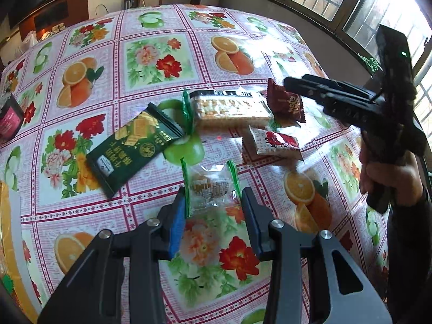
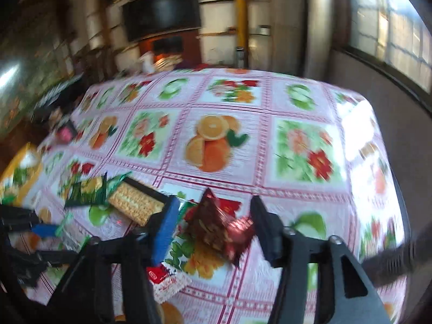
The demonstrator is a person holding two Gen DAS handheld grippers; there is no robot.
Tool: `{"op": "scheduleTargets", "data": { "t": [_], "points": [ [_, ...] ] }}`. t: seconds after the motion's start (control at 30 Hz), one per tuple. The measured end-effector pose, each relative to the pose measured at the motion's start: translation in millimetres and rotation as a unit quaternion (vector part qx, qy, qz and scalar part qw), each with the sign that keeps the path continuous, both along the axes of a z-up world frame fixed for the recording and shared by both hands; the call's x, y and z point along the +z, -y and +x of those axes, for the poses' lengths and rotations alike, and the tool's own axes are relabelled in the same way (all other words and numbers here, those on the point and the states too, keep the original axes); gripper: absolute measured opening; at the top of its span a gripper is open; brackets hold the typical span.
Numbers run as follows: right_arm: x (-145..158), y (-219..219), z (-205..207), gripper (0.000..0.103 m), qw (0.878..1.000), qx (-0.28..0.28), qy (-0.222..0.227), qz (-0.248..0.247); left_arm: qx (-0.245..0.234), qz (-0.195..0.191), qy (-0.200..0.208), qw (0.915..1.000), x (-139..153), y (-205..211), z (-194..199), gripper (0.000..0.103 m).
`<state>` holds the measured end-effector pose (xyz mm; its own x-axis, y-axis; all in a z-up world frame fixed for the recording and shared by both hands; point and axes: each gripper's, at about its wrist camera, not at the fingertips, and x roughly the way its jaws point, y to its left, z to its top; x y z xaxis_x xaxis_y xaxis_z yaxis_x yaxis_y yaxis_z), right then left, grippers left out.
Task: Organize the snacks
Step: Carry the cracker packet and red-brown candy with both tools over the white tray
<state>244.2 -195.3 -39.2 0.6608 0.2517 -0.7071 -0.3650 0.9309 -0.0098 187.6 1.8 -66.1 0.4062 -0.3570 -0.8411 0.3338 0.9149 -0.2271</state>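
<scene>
Several snack packets lie on the flowered tablecloth (image 1: pixel 151 62). My left gripper (image 1: pixel 213 197) is open, its fingers on either side of a clear packet with green ends (image 1: pixel 209 186). Beyond lie a dark green cracker packet (image 1: pixel 132 145), a long clear cracker pack (image 1: pixel 229 106), a dark red packet (image 1: pixel 287 102) and a white-and-red packet (image 1: pixel 275 143). My right gripper (image 2: pixel 213 216) is open, with the dark red packet (image 2: pixel 216 229) lying between its fingers. It also shows in the left wrist view (image 1: pixel 294 83), above the dark red packet.
A pink-and-black box (image 1: pixel 9 118) sits at the table's left edge, and a yellow box (image 2: pixel 19 172) at the left in the right wrist view. Windows and a low wall run along the right. A dark screen hangs on the far wall.
</scene>
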Motion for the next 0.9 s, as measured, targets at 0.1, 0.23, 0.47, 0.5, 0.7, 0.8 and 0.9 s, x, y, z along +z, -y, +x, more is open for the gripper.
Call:
{"op": "scheduleTargets", "data": {
  "t": [0.1,0.23,0.47,0.5,0.7,0.8,0.9],
  "points": [
    [-15.6,-15.5,12.1,0.057,0.995,0.038,-0.019,-0.087,0.004,0.001,-0.003,1.0000,-2.6,-3.5,1.4,0.042],
    [-35.2,-9.2,22.2,0.048,0.993,0.039,-0.087,-0.068,0.009,-0.002,-0.004,0.9999,-3.6,-11.4,-3.3,0.042],
    [-19.4,4.1,-11.0,0.034,0.996,-0.001,-0.090,0.023,0.015,-0.003,0.003,0.9999,3.2,-11.4,-20.6,0.041],
    [-16.5,2.9,-18.9,0.034,0.996,-0.002,-0.085,0.029,0.017,-0.003,0.004,0.9998,5.1,-11.9,-24.4,0.041],
    [4.5,-11.5,-77.9,0.034,0.994,0.003,-0.072,0.079,0.038,0.007,0.021,0.9990,20.6,-15.0,-58.5,0.042],
    [6.9,-25.7,-101.1,0.034,0.991,0.014,-0.078,0.108,0.054,0.020,0.037,0.9977,30.8,-19.4,-81.0,0.042],
    [8.0,-44.9,-122.0,0.034,0.990,0.029,-0.076,0.114,0.079,0.038,0.058,0.9945,42.5,-32.0,-105.6,0.042]
  ]
}}
